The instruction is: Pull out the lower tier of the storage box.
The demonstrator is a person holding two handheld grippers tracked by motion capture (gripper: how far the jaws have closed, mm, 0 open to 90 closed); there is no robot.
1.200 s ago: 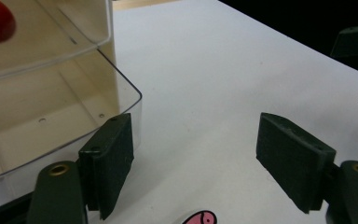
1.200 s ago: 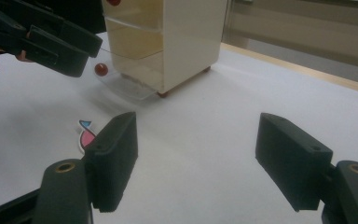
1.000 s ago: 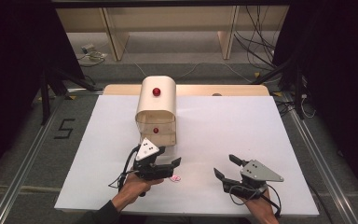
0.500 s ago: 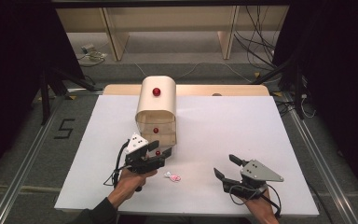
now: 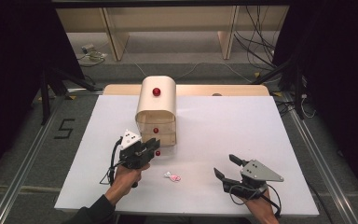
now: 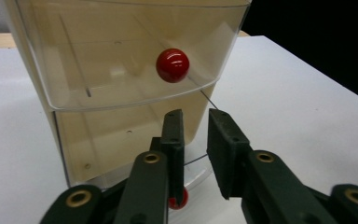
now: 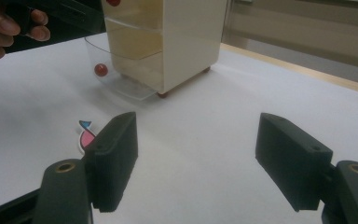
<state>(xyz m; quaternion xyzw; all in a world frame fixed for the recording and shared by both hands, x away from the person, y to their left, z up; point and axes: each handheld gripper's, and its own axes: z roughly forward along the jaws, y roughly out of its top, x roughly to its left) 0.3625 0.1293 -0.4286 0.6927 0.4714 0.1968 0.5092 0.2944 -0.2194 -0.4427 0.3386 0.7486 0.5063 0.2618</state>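
Note:
A cream drawer cabinet (image 5: 156, 109) with clear drawers and red knobs stands mid-table. Its bottom drawer (image 7: 121, 79) sticks out a little. My left gripper (image 5: 154, 147) points at the drawer fronts, just over the bottom knob (image 5: 157, 152). In the left gripper view that bottom knob (image 6: 178, 201) peeks out below the left jaw, and the middle knob (image 6: 172, 65) is above. The left gripper (image 6: 193, 116) has just been closing; a narrow gap stays between its pads with nothing in it. My right gripper (image 5: 224, 164) rests open near the front edge, empty.
A small pink and blue flat piece (image 5: 172, 177) lies on the white table (image 5: 242, 126) between the two grippers, also the pink piece (image 7: 86, 135) in the right gripper view. Shelving and cables stand beyond the table's far edge.
The left gripper has left the pink piece, moved left and away toward the cabinet's bottom drawer, and its jaws have narrowed. The right gripper has kept still.

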